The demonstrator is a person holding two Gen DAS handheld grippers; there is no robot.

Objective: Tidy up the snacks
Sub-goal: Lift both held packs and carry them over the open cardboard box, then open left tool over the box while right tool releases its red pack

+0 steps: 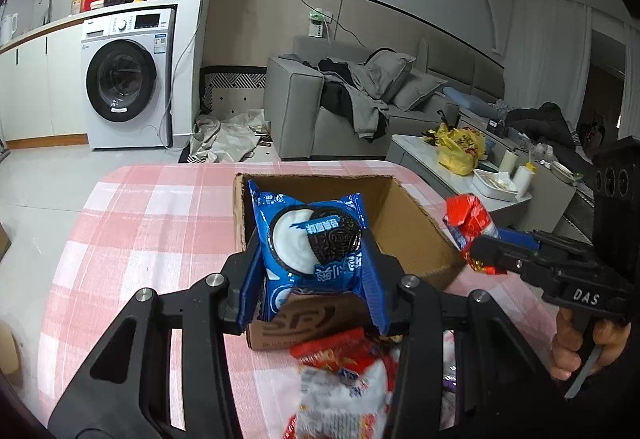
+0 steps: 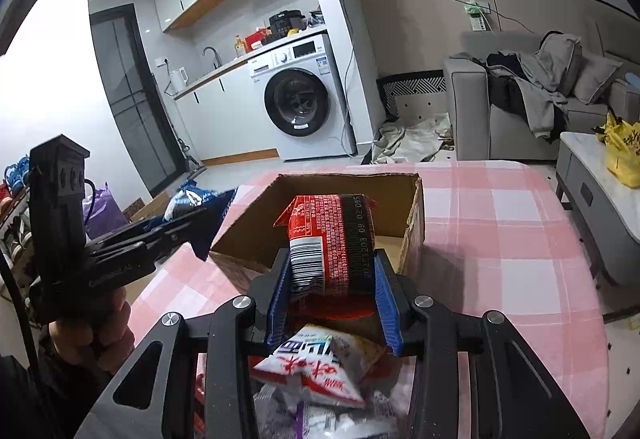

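My left gripper [image 1: 314, 259] is shut on a blue cookie packet [image 1: 308, 235], held above the near edge of an open cardboard box [image 1: 404, 223]. My right gripper [image 2: 330, 271] is shut on a red snack packet [image 2: 332, 239], also over the near side of the cardboard box [image 2: 248, 235]. In the left wrist view the right gripper [image 1: 480, 247] comes in from the right with the red packet [image 1: 468, 219] beside the box's right wall. The right wrist view shows the left gripper [image 2: 192, 223] at the left with the blue packet [image 2: 196, 199]. The box looks empty inside.
A pink checked cloth [image 1: 132, 231] covers the table. More snack packets [image 2: 312, 367] lie in a heap on the near side, under both grippers. A hand [image 1: 580, 343] grips the right tool's handle. Behind stand a washing machine [image 1: 124, 79], a grey sofa [image 1: 320, 95] and a low table [image 1: 416, 147].
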